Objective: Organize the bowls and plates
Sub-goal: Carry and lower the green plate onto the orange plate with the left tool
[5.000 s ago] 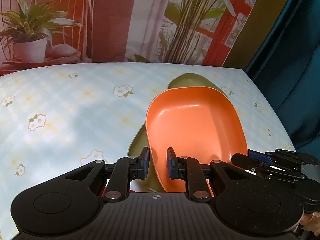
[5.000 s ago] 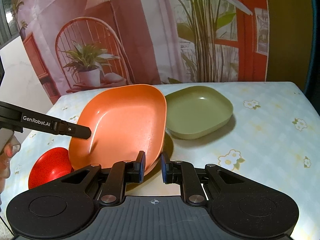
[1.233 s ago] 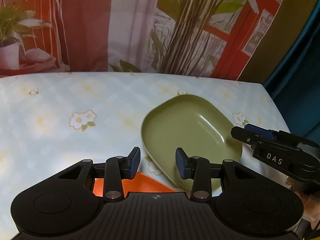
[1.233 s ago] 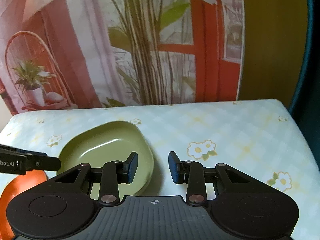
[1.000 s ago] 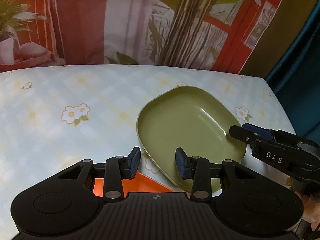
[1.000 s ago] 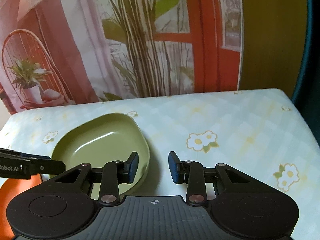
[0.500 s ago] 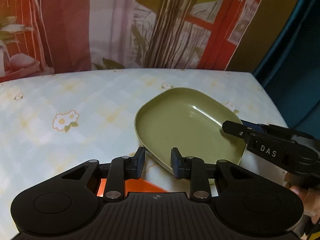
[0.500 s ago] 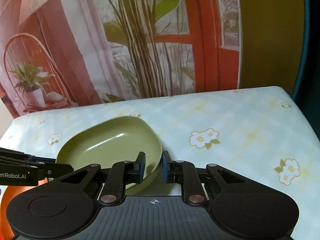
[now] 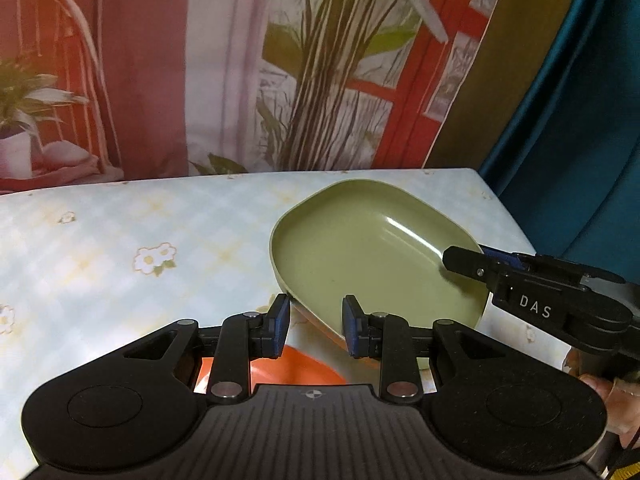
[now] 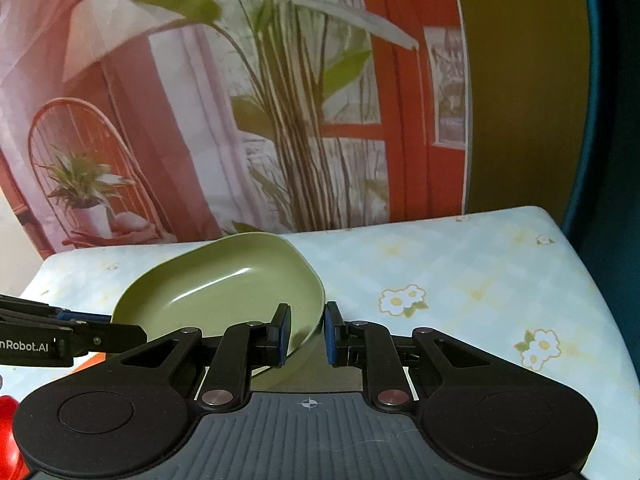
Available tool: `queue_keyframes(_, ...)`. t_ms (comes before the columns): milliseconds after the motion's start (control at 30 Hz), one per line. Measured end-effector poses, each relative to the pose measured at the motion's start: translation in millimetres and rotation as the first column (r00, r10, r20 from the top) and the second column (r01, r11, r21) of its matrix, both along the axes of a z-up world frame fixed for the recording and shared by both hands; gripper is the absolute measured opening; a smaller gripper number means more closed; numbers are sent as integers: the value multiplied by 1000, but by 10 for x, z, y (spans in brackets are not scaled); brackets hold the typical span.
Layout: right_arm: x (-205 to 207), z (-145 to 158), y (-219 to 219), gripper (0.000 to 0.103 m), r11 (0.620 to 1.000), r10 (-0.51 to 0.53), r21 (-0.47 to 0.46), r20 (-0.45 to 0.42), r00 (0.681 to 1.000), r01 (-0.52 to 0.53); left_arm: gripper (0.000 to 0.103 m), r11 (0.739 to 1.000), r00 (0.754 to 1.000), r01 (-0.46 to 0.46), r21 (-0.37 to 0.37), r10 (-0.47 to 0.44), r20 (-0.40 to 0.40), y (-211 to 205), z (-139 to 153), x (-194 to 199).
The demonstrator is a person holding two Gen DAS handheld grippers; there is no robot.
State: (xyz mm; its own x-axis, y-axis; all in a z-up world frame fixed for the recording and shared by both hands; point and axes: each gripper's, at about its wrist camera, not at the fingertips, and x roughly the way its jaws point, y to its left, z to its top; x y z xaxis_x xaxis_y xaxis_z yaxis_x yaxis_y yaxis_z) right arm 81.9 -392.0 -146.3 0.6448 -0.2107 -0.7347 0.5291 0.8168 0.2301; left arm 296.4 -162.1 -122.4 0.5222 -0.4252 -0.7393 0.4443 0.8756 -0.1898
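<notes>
The green plate [image 9: 372, 256] is pinched at two points on its near rim — by the left gripper [image 9: 314, 326] on one side and the right gripper [image 10: 306, 334] on the other, each pair of fingers closed on the thin edge. It is held tilted above the flowered table [image 9: 120, 240], with an orange plate [image 9: 288, 368] partly seen below the left gripper. A red dish [image 10: 10, 432] is glimpsed at the edge of the right view.

Only the rim is gripped, so the smooth plate could pivot or slide out if one hand is raised faster than the other. If it is lowered off-centre onto the orange plate, it may be left rocking — or that plate may be pushed aside.
</notes>
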Motion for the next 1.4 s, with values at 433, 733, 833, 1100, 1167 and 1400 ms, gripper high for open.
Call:
queue_keyframes(433, -15, 335, 552, 17, 998, 52, -28, 11, 999, -52, 30, 999, 999, -44, -30, 45, 17, 540, 150, -327)
queue_keyframes(733, 77, 439, 911, 17, 994, 106, -37, 0, 994, -106, 30, 995, 997, -82, -52, 83, 12, 884, 172, -468)
queue_keyframes(833, 110, 453, 1012, 17, 992, 120, -39, -7, 993, -120, 30, 994, 996, -90, -57, 91, 10, 968, 170, -498)
queue_keyframes(1100, 207, 425, 1220, 17, 988, 149, -33, -25, 989, -150, 30, 992, 994, -113, -57, 114, 1, 1162, 150, -546)
queue_keyframes(1167, 231, 402, 1262, 17, 987, 157, -30, -28, 987, -158, 30, 991, 993, -120, -56, 119, -5, 1200, 131, -558)
queue_keyframes(1400, 282, 309, 1341, 17, 983, 179, -20, -46, 983, -180, 30, 991, 992, -126, -48, 125, -33, 1242, 28, -578)
